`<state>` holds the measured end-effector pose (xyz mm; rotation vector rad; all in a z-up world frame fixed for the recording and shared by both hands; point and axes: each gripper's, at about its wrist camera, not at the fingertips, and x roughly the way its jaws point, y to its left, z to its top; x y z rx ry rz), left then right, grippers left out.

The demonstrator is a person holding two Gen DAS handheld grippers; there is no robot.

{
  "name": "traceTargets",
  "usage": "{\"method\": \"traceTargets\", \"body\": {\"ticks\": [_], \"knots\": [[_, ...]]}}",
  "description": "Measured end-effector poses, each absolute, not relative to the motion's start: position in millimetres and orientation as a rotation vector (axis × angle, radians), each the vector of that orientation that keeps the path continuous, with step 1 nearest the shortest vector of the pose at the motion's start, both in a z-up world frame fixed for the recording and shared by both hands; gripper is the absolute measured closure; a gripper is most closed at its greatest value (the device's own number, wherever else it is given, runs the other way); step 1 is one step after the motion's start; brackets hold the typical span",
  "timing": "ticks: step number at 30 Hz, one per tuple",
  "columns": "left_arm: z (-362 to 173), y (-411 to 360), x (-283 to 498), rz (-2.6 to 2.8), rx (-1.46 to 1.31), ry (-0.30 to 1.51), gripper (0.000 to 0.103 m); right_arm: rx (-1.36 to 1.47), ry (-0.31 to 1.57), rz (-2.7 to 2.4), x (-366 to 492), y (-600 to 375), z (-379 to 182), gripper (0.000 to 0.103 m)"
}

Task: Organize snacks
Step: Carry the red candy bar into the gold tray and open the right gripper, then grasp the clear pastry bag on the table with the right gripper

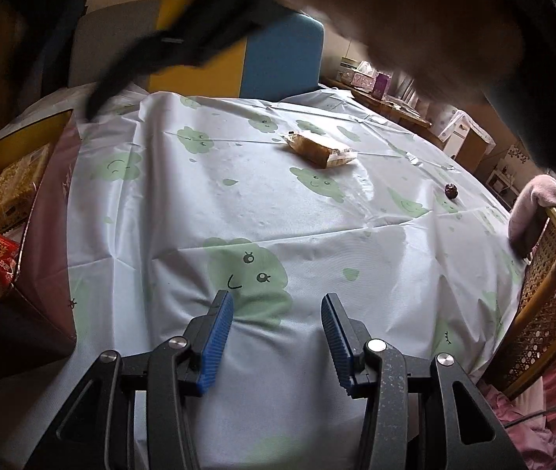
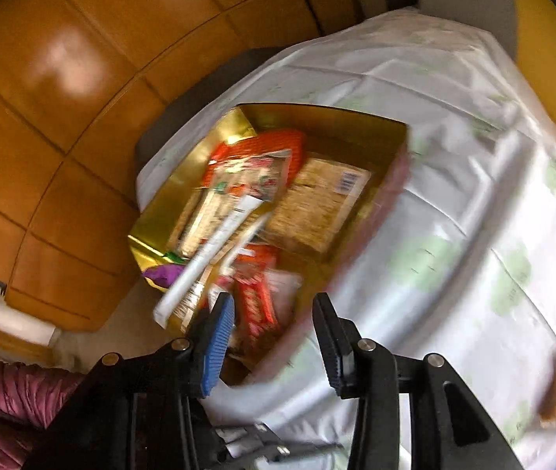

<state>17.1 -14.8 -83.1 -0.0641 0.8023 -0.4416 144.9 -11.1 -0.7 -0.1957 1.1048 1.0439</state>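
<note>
A table draped in a pale blue tablecloth (image 1: 317, 235) printed with smiling green clouds serves as the sorting ground for a household's snacks. The left gripper (image 1: 277, 315) hangs above the near part of the cloth, its blue-padded jaws parted to a moderate gap with nothing but fabric visible between them. Farther across the table a clear-wrapped brown pastry (image 1: 319, 149) lies alone on the cloth, and well off to its right sits a small dark round sweet (image 1: 451, 190) near the table's edge, close to a wicker chair back (image 1: 552, 286) with a pink garment slung over it. At the table's left edge stands the gold-lined gift box (image 2: 317, 115) (its outer wall a dull pink), already crowded with goods: a flat pack of tan crisp squares (image 2: 317, 207) with a barcode label, several red-wrapped packets (image 2: 256, 309), a long white stick pack (image 2: 207, 254) lying aslant across the pile, and a scrap of purple wrapper at the near corner. The right gripper (image 2: 274, 321) is poised over the box's near end, jaws apart and empty, though motion blur softens the view. Orange wooden cabinets (image 2: 62, 98) fill the background behind the box.
</note>
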Motion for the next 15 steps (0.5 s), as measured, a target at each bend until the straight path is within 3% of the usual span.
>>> {"method": "traceTargets", "body": {"ticks": [15], "knots": [[-81, -25, 25, -0.382, -0.028, 0.853, 0.055, -0.045, 1.112, 0.672, 147, -177, -30, 0.061]]}}
